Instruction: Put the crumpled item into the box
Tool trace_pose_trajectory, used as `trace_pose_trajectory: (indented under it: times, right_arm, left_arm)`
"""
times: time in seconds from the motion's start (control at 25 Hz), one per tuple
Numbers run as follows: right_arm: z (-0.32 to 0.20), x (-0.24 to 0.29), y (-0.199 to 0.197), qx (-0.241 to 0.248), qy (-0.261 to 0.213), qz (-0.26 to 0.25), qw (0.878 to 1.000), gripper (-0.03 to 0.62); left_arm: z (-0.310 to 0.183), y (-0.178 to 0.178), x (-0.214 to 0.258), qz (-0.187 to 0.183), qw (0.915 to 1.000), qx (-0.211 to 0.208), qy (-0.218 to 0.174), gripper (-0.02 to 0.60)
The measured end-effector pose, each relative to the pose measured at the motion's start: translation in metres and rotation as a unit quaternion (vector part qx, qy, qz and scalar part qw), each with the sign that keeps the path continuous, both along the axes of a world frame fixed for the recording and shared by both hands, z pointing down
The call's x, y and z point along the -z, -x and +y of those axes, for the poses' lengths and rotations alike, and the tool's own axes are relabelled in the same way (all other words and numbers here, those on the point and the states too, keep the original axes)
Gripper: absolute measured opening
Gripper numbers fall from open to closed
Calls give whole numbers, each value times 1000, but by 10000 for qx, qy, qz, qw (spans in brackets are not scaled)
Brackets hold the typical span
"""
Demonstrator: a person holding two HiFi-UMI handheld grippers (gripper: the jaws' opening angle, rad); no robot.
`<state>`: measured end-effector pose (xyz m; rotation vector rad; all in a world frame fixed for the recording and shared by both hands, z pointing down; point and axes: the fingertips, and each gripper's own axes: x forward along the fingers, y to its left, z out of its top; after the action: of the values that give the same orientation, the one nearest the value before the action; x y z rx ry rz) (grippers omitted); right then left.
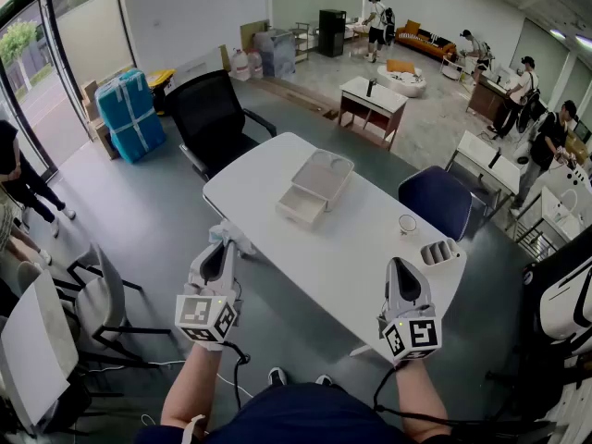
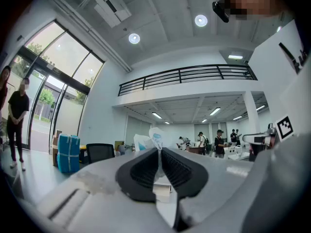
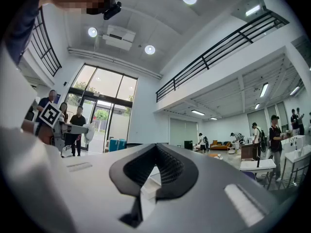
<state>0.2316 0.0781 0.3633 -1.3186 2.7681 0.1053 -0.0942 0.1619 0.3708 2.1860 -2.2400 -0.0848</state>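
The crumpled item (image 1: 228, 234) is a scrunched white and pale blue wrapper. My left gripper (image 1: 222, 246) is shut on it, just off the near left edge of the white table (image 1: 351, 257). In the left gripper view the crumpled item (image 2: 151, 139) sticks up past the tips of the left gripper (image 2: 159, 149). The box (image 1: 316, 187) is a white case with a small drawer pulled out, standing mid-table beyond both grippers. My right gripper (image 1: 400, 266) hovers over the near right corner, shut, with nothing in it. In the right gripper view the right gripper (image 3: 155, 147) has its jaws together, empty.
A small cup (image 1: 408, 223) and a grey ribbed holder (image 1: 439, 251) sit near the table's right edge. A black office chair (image 1: 215, 111) stands behind the table, a blue chair (image 1: 437, 200) at its right. Grey chairs (image 1: 88, 303) stand at the left. Several people are in the background.
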Motion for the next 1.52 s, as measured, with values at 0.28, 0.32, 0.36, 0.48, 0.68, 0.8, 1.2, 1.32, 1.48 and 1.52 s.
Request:
trace_pose_trajectory:
  times: [0.28,0.32,0.36,0.48,0.68,0.8,1.2,1.32,1.48,1.52]
  right_arm:
    - [2,-1,6,11,23,41,10000,2]
    - [2,-1,7,5,28,46,10000,2]
    - [3,-1,9,-2,24,47,10000,2]
    - [4,-1,18,-40,10,24,10000,2]
    - [7,2,38,-122,-18,-30,9999,2]
    - [10,1,53,-194,-20,-7,9998,2]
    - [15,-18,91,-273,154,170,9994,2]
    - [6,-20,99,-263,144,179,9994,3]
    - [-21,-29,107,-257,228,90,9994,2]
    - [-29,-31,110,-247,240,52,9994,3]
  left_arm:
    - [5,2,1,30,9999,-56,-82,26]
    - [6,3,3,28,9999,-87,-117,26]
    - [7,4,4,24,9998,-115,-146,26]
    - [12,11,4,14,9997,-159,-185,26]
    - [15,34,2,-1,9996,-176,-212,26]
    - [18,54,-4,35,9996,-187,-208,26]
    - [9,94,-25,209,9993,-278,-109,27]
    - [-2,100,-29,207,9994,-279,-92,26]
    - [-23,103,-32,134,9995,-288,-31,26]
    - [-29,105,-33,109,9995,-281,-11,26]
